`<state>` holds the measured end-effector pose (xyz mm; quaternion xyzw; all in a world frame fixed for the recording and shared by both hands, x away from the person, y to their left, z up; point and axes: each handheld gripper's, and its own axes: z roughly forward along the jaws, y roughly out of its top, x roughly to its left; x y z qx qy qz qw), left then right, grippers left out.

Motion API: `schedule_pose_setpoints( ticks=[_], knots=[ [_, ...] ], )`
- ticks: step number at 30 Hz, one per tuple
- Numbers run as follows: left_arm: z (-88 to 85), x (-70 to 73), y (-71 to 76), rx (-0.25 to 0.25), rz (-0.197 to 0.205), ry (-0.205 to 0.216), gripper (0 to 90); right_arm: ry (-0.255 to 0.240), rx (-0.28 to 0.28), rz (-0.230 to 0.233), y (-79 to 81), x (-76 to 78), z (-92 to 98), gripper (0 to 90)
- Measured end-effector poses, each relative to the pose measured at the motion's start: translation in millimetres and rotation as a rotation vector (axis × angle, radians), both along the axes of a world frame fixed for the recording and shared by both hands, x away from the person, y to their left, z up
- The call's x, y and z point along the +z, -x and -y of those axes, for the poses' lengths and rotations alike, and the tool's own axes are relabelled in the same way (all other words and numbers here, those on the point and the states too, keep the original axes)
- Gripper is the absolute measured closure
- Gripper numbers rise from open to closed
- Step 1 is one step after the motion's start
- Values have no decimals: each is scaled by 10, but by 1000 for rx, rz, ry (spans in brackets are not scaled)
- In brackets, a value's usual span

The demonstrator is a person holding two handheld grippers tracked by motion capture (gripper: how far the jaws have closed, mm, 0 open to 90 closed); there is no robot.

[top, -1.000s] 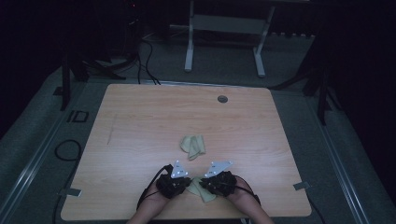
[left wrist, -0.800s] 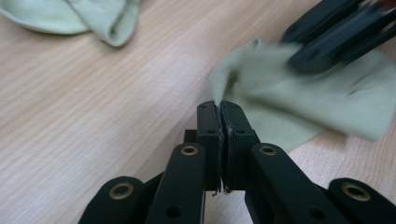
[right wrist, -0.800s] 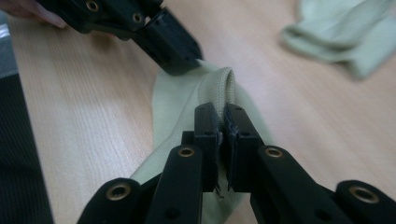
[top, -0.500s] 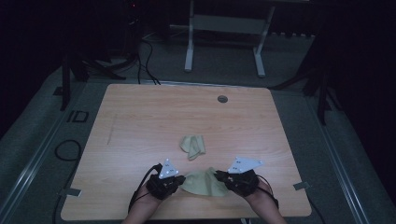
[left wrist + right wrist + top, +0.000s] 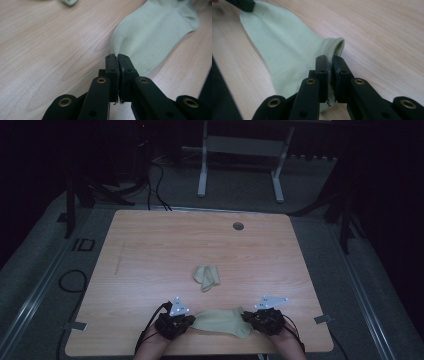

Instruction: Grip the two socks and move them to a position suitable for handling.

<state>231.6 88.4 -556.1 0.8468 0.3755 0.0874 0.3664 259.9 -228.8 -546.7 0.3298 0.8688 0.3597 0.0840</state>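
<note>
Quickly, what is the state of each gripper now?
Left gripper: closed on one end of the sock.
Right gripper: closed on the sock's cuff.

I see a table (image 5: 150, 250) of pale wood-grain laminate, smooth with a dull sheen. The sock (image 5: 155, 32) I hold is fine-knit pale green cloth, matt and soft, its cuff (image 5: 335, 47) ribbed. A second sock (image 5: 206, 276) looks like the same cloth. My jaws are matt black plastic with brass-coloured pins (image 5: 101, 80). The floor (image 5: 45, 270) around the table looks like rough grey carpet.
</note>
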Motion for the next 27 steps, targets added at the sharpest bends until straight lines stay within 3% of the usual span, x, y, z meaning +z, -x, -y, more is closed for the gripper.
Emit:
schedule_pose_setpoints(
  ticks=[2,4,8,9,12,16,18,21,27],
  knots=[
    [10,-32,-6,9,-9,10,872,4,0,-5,-17,-50,3,826],
    [23,-49,-4,-2,-3,-14,870,7,-6,-14,-39,-92,13,809],
    [16,-60,-4,-10,-9,-3,854,7,-23,-17,-62,-117,52,657],
    [11,-62,-7,-14,-20,-1,854,7,-23,-17,-62,-117,52,657],
    [-7,-50,7,-26,-16,0,667,-14,-35,-7,-74,-68,110,579],
    [-59,20,55,-29,26,3,447,4,-35,30,-90,32,117,573],
    [-100,47,82,-17,65,3,430,3,-29,38,-107,82,100,564],
    [-192,61,103,12,93,42,391,5,-20,53,-146,140,50,545],
    [-366,3,145,56,121,60,375,2,6,89,-290,287,-175,538]
  ],
)
